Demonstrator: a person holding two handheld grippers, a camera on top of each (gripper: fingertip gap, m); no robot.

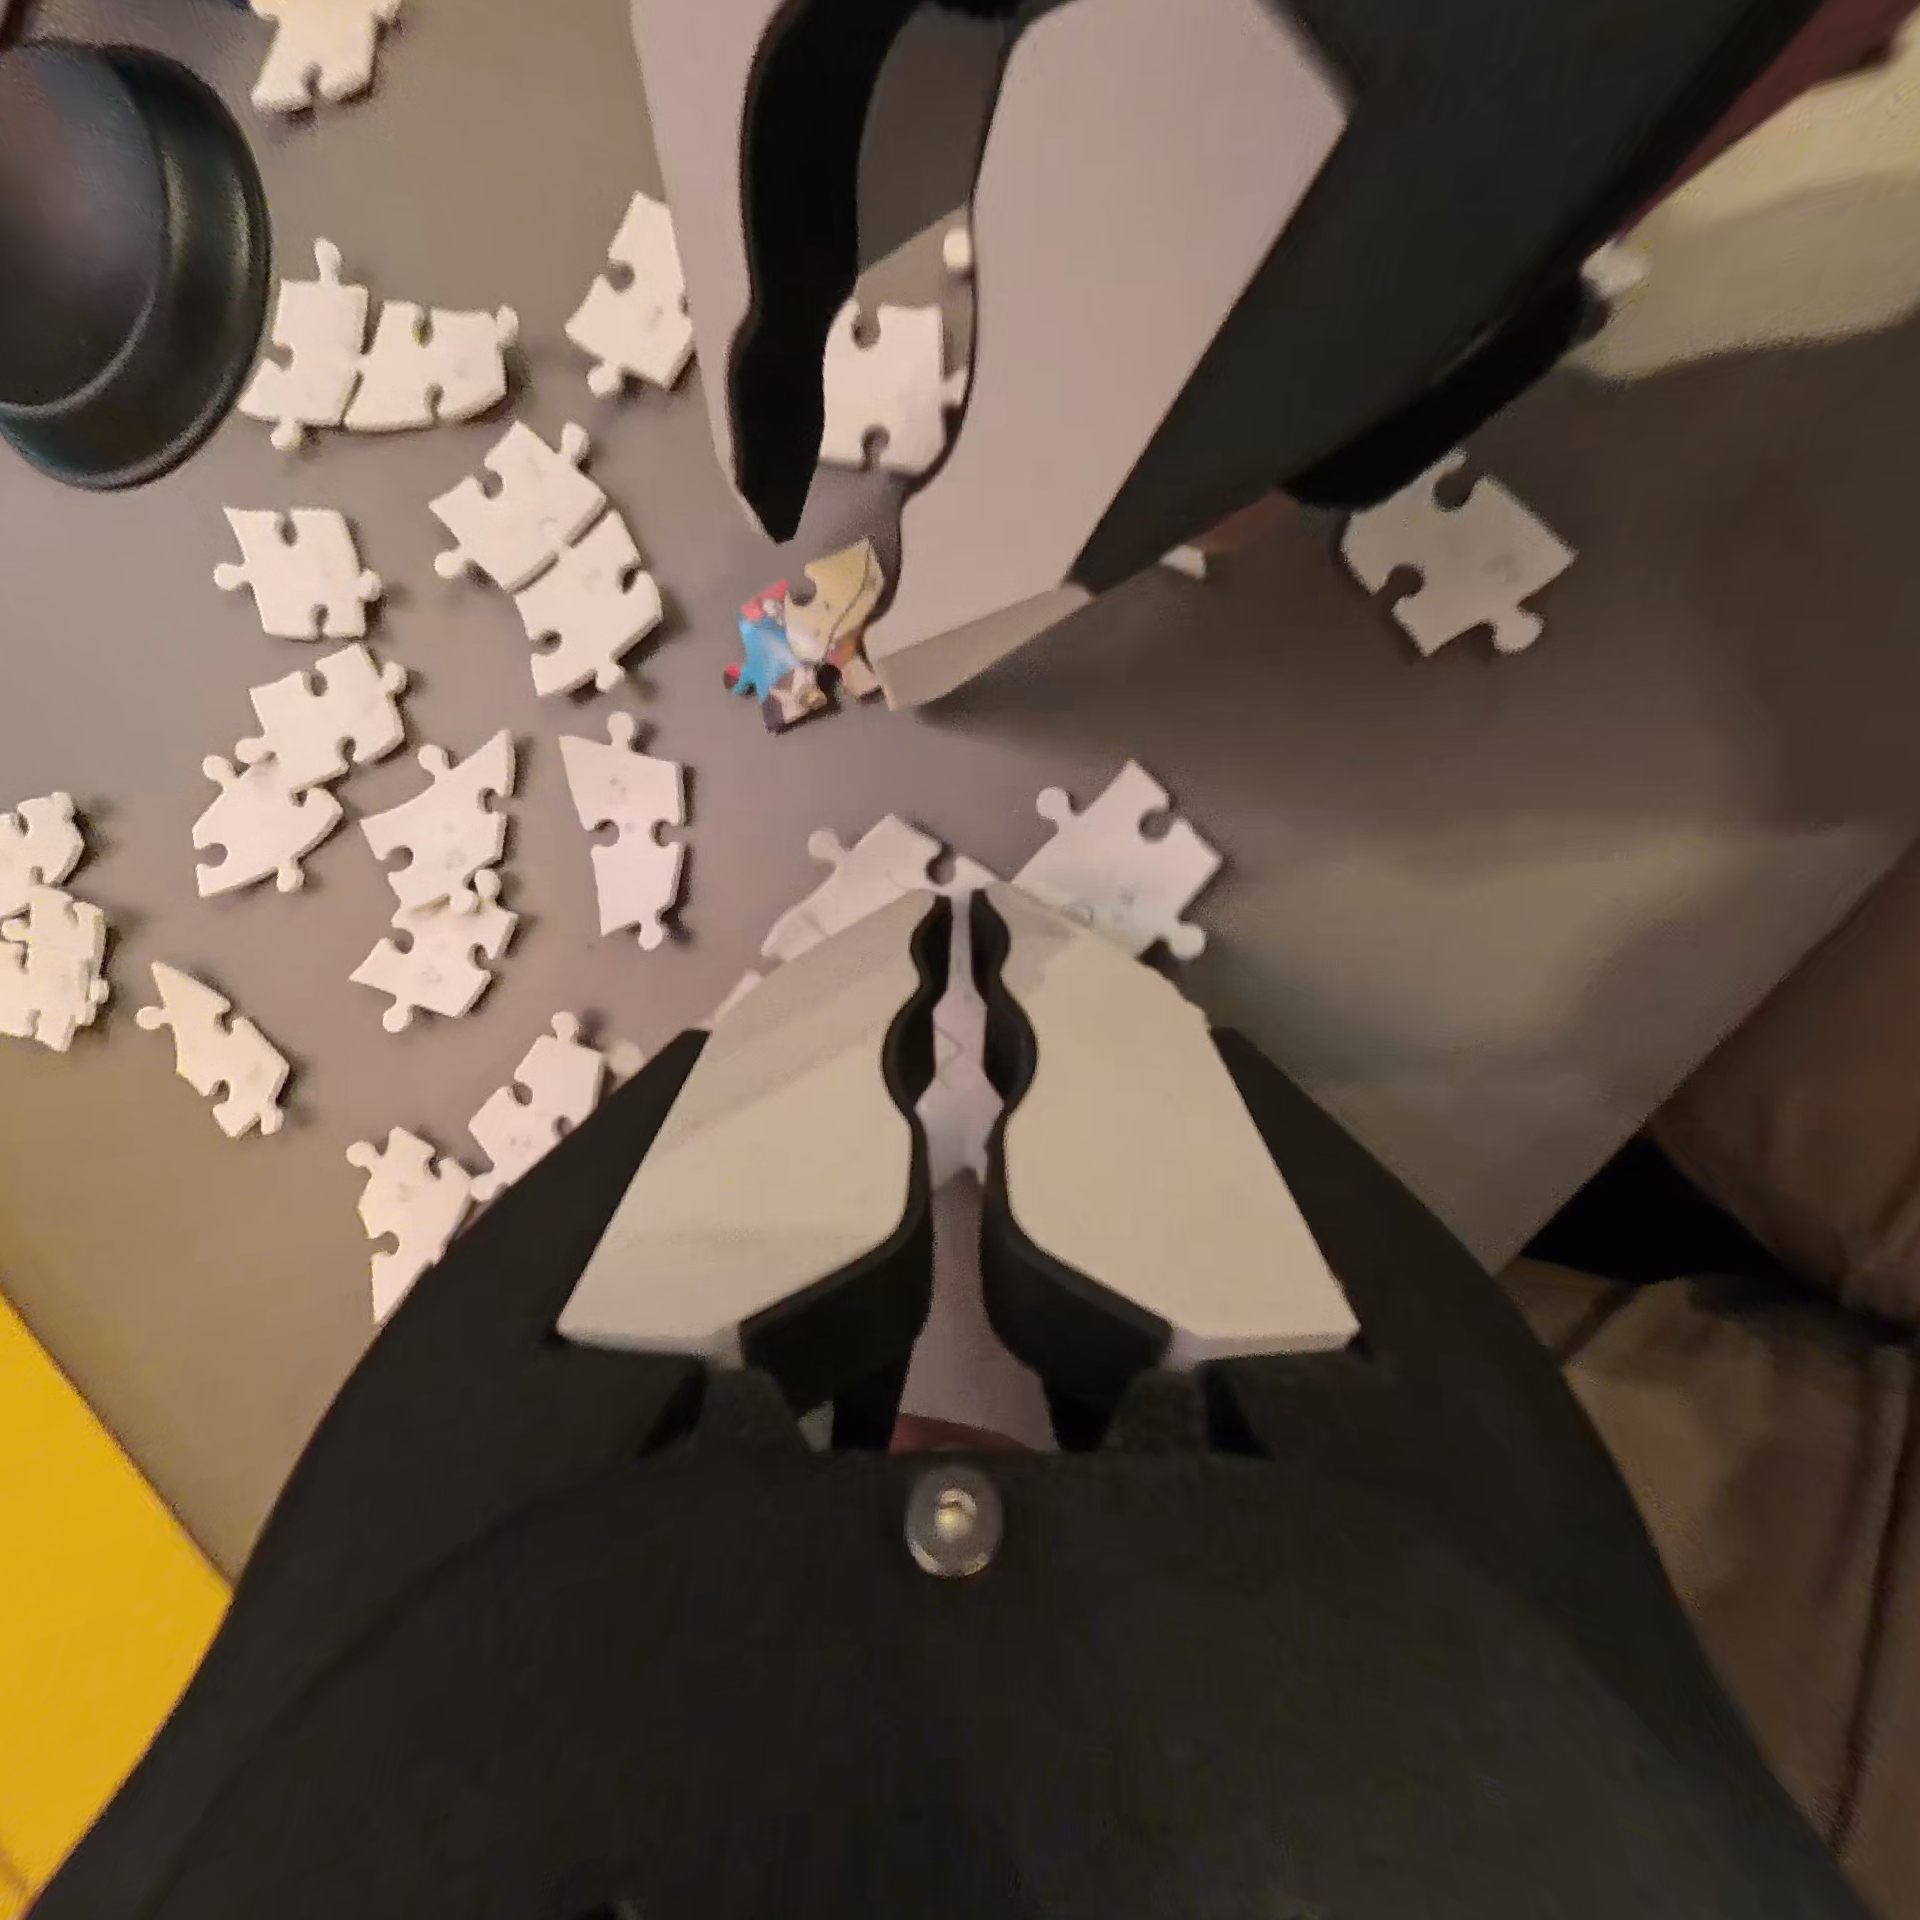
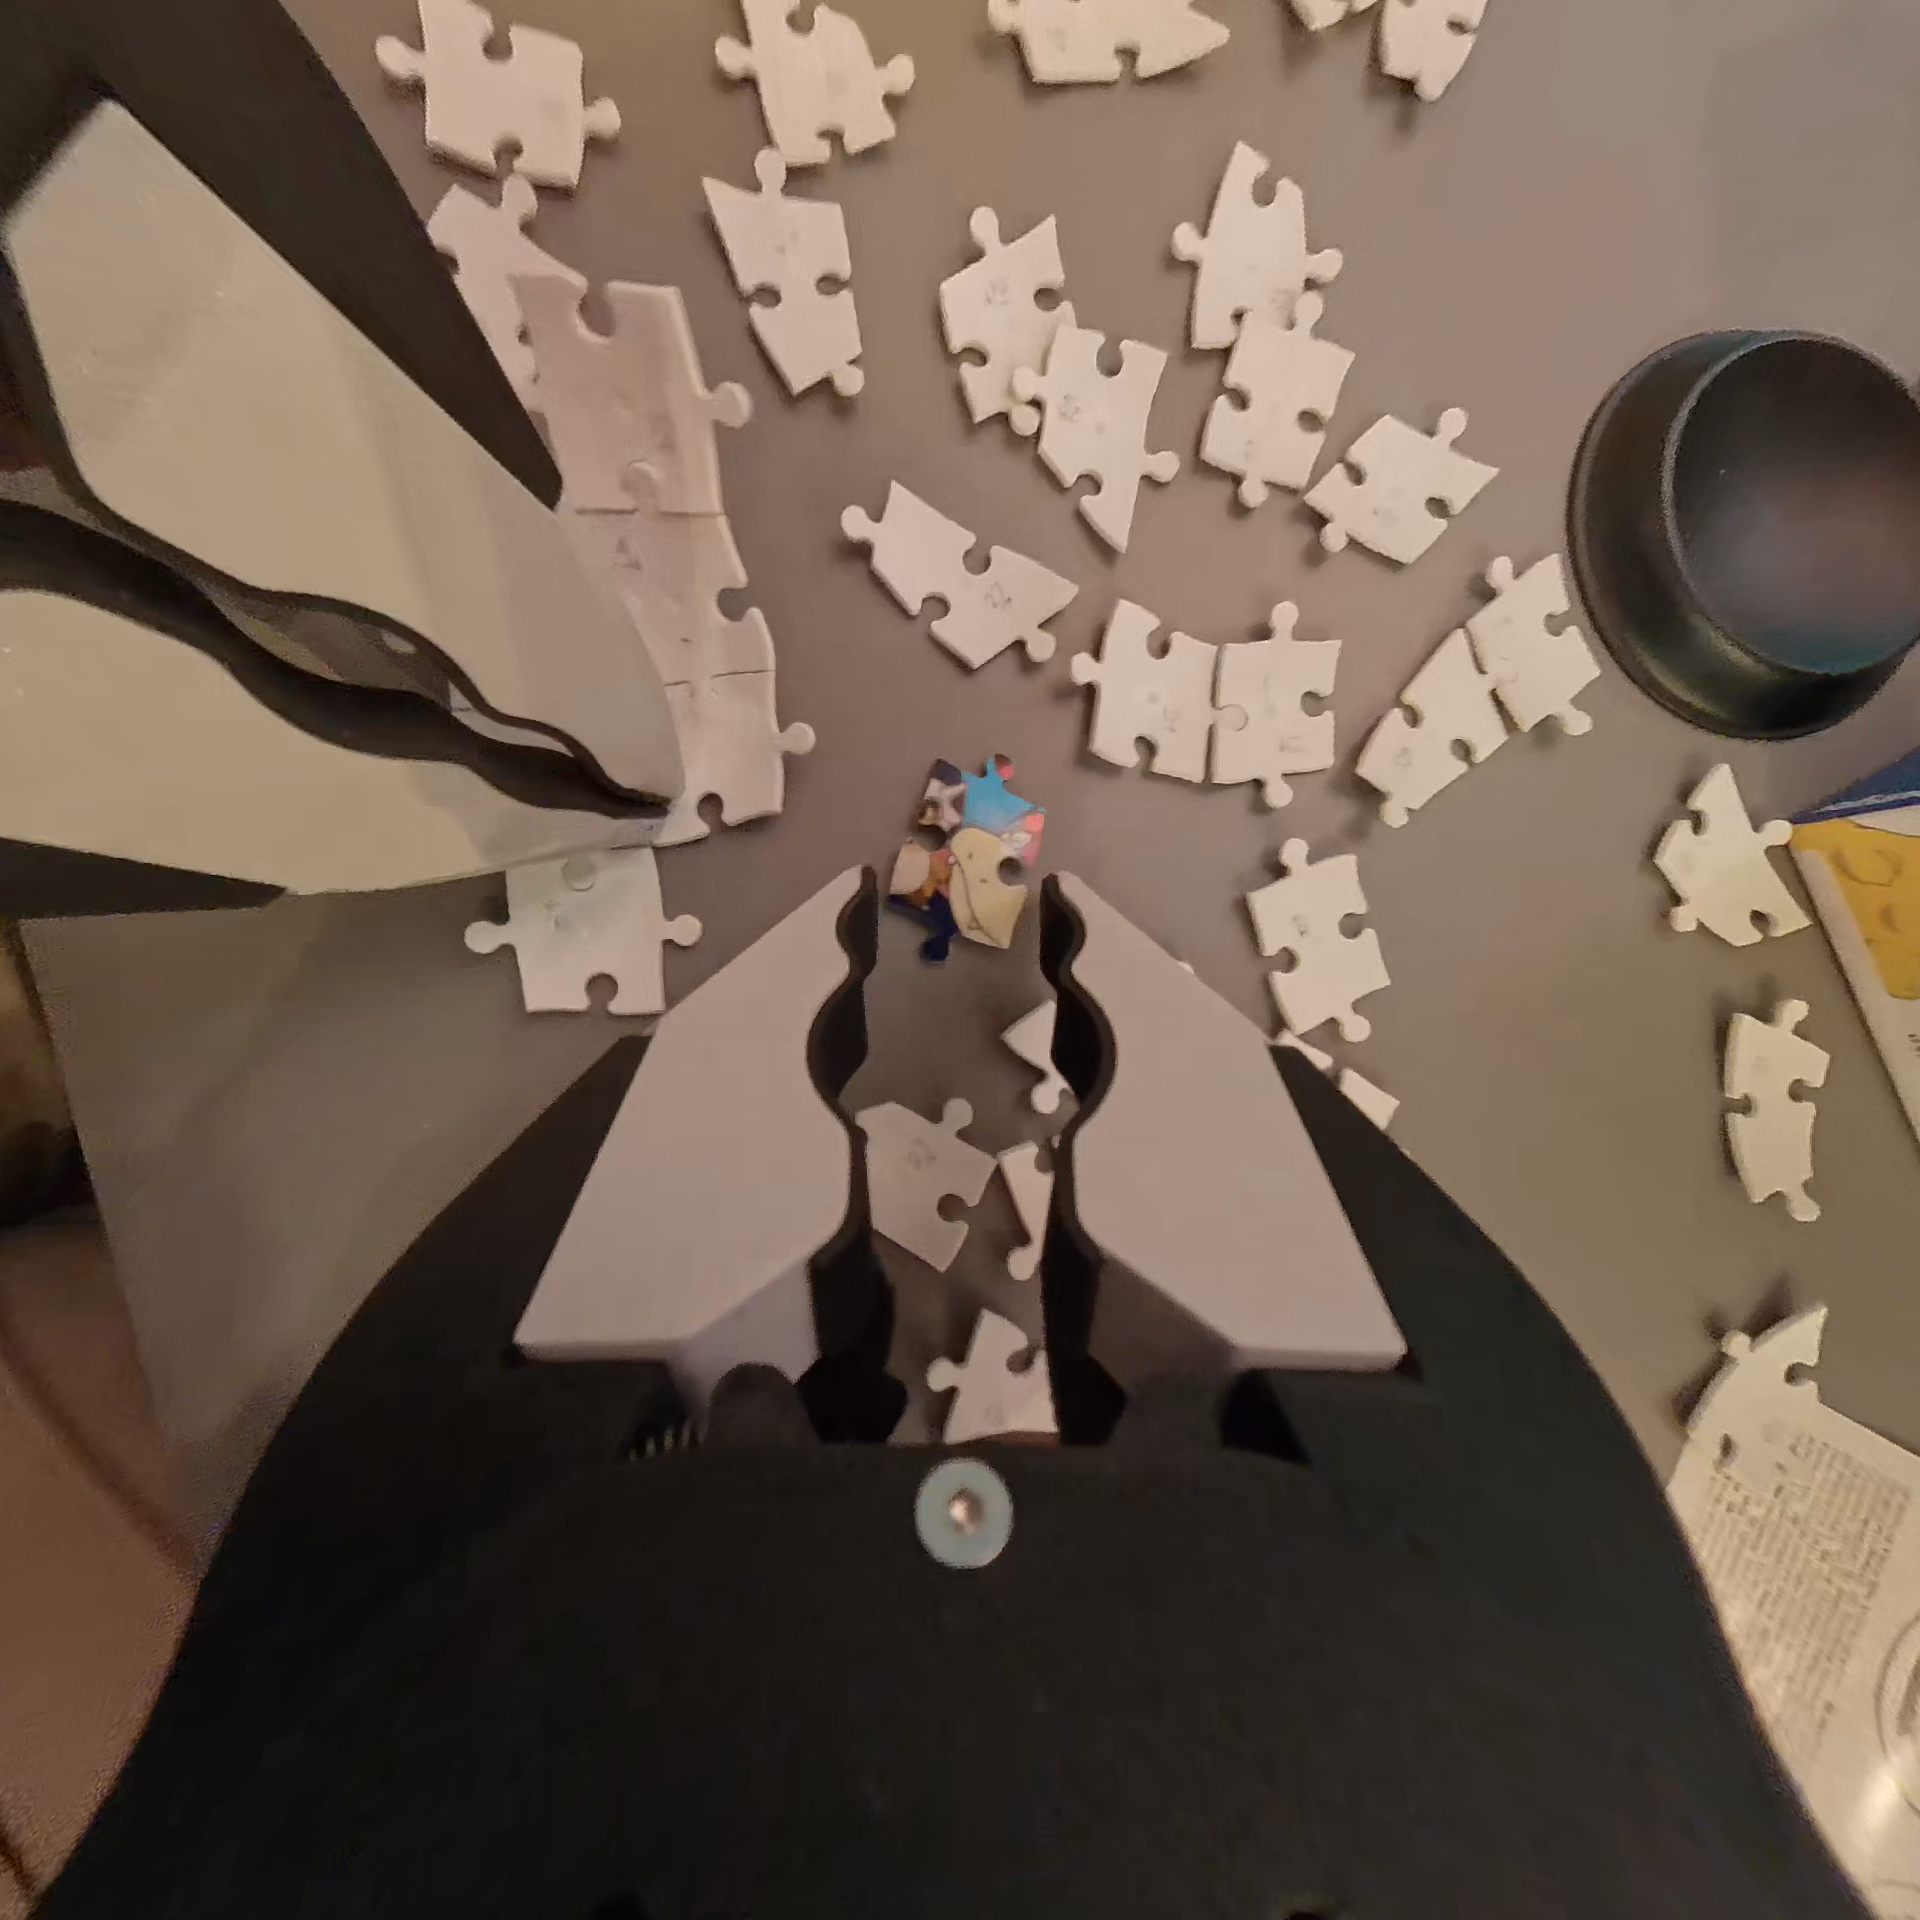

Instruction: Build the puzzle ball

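Many white, face-down puzzle pieces (image 2: 1101, 426) lie scattered on the grey table (image 1: 1403, 831). One colourful face-up piece (image 2: 971, 852) lies among them; it also shows in the left wrist view (image 1: 810, 634). My right gripper (image 2: 956, 888) is open, its tips on either side of the near edge of this piece; it reaches in from the top of the left wrist view (image 1: 831, 597). My left gripper (image 1: 961, 909) is shut on a curved strip of joined white pieces (image 2: 665, 499), held by its end. It enters the right wrist view (image 2: 649, 816) from the left.
A black round stand (image 2: 1766, 540) sits on the table, also seen in the left wrist view (image 1: 114, 260). A yellow box (image 1: 73, 1558) lies at the table's near left. A booklet (image 2: 1860, 935) and a printed sheet (image 2: 1808, 1558) lie to the right. About 6 centimetres separates my left fingertips from my right.
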